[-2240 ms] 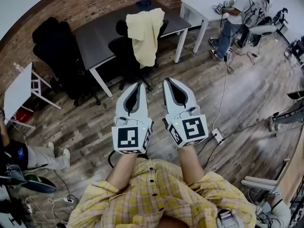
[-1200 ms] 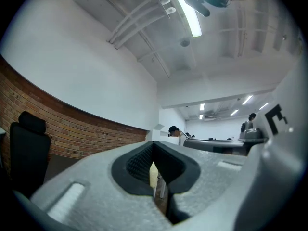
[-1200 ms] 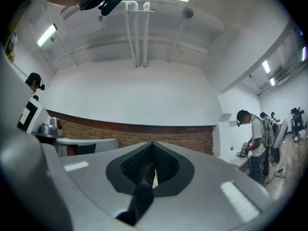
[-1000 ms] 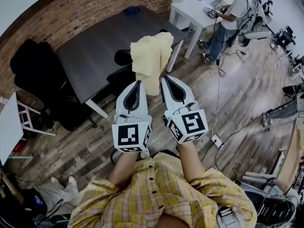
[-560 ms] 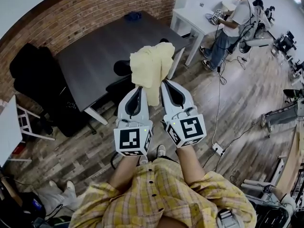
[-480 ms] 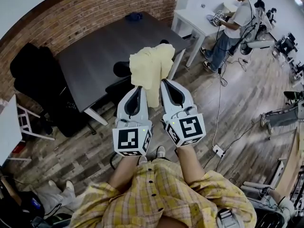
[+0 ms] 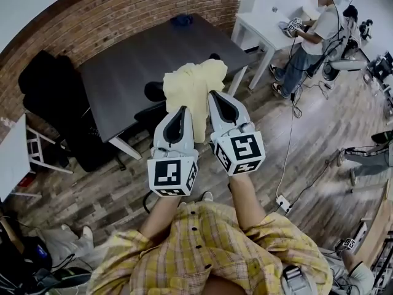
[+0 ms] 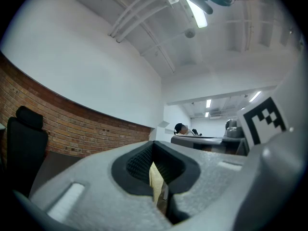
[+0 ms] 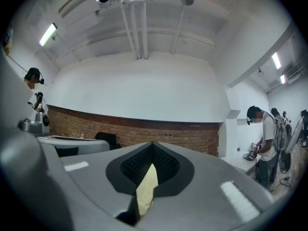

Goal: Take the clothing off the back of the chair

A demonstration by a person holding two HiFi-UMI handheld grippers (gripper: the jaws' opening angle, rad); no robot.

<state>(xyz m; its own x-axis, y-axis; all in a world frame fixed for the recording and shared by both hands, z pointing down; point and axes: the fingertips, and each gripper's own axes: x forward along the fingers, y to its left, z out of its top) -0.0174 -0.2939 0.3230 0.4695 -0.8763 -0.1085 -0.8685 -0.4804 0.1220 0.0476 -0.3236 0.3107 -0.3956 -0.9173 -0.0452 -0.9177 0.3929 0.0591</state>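
A pale yellow piece of clothing (image 7: 193, 85) hangs over the back of a black chair (image 7: 153, 92) at the near edge of a dark grey table (image 7: 141, 54). Both grippers point level at it, side by side. My left gripper (image 7: 183, 109) is shut and empty, its tips just short of the clothing's lower part. My right gripper (image 7: 213, 93) is shut and empty too, its tips in front of the clothing's right side. In each gripper view a strip of the yellow clothing (image 8: 156, 182) (image 9: 147, 189) shows through the gap behind the closed tips; whether they touch it I cannot tell.
A brick wall (image 7: 123, 11) runs behind the table. Black chairs (image 7: 46, 85) stand at the left beside a white stand (image 7: 15, 158). At the right are a white table (image 7: 264, 23), a standing person (image 7: 313, 35), and cables (image 7: 288, 158) with a power strip (image 7: 284, 203) on the wooden floor.
The chair with the clothing has come closer. Both grippers have moved forward towards it and now reach its lower edge in the head view. Their jaws have stayed shut.
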